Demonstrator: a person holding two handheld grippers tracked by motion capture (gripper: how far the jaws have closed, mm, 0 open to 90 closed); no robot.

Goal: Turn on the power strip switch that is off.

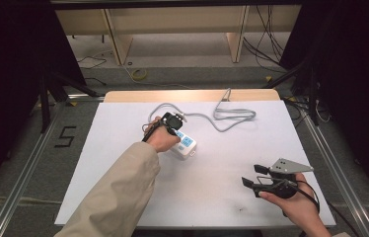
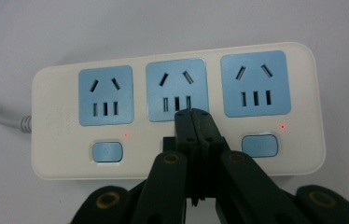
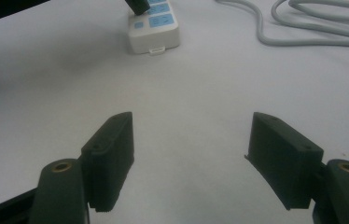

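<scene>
White sheet over a table [image 1: 123, 197], dark room, wooden shelving behind. Power strip [image 2: 177, 112] lies flat left of centre on the sheet, grey cord [image 1: 232, 116] looping off toward the far edge. Three blue outlets, each with a blue switch below; red lights glow by the left switch [image 2: 107, 151] and the right switch [image 2: 259, 145]. No light visible by the middle one, but the jaws cover that spot, so can't say.

Left gripper [image 2: 192, 114] is clenched, jaws pressed together on nothing, tips down over the middle switch position at the lower edge of the middle outlet [image 2: 177, 91]. Looks like a button press with closed tips. Contact itself hidden.

Right gripper [image 3: 191, 140] is released, jaws wide apart, hovering over bare sheet near the front right, well apart from the strip.

To do the press well, probably: keep the jaws shut so the tips act as one blunt point, push straight down on the switch, not the outlet slots. Strip is light and may slide or tip; the free gripper could steady its end. Check the middle light once the jaws are clear.
</scene>
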